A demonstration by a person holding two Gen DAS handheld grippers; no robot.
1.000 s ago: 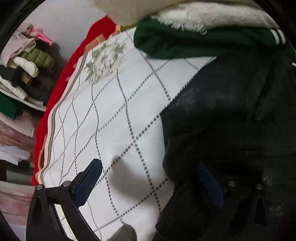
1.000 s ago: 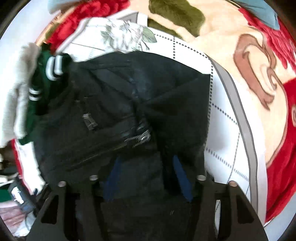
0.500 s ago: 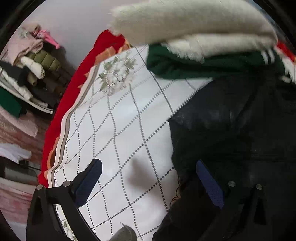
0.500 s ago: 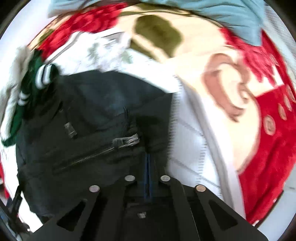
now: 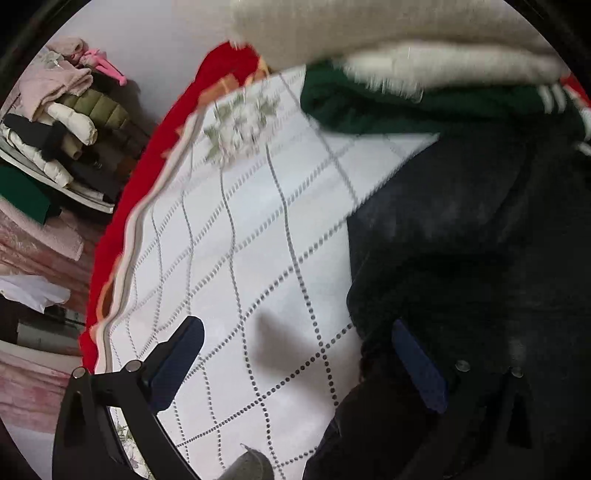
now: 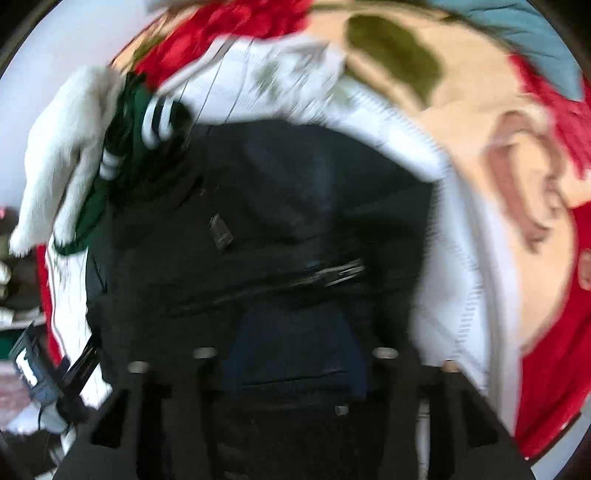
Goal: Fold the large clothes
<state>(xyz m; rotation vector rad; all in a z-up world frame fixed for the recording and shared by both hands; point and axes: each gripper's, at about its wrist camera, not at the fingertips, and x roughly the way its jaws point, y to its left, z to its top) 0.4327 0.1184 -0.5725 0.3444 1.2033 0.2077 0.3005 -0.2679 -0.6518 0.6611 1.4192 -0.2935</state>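
Observation:
A black zip jacket [image 5: 461, 258] lies folded on a white quilted cover [image 5: 240, 240]. It also fills the middle of the right wrist view [image 6: 258, 221], zipper pull showing. My left gripper [image 5: 299, 354] is open over the jacket's left edge, one finger above the cover, the other over black cloth. My right gripper [image 6: 291, 332] is open at the jacket's near edge; the view is blurred and I cannot tell whether cloth lies between its jaws. A green striped garment [image 5: 388, 103] and a white fluffy one [image 5: 388, 37] lie stacked at the jacket's far end.
A red and cream blanket [image 6: 517, 184] lies under the cover, with a blue cloth [image 6: 517, 26] at the far edge. Shelves of folded clothes [image 5: 55, 129] stand to the left of the bed.
My right gripper opened, after being shut on the jacket half a second ago. The left gripper drifted slightly, still open.

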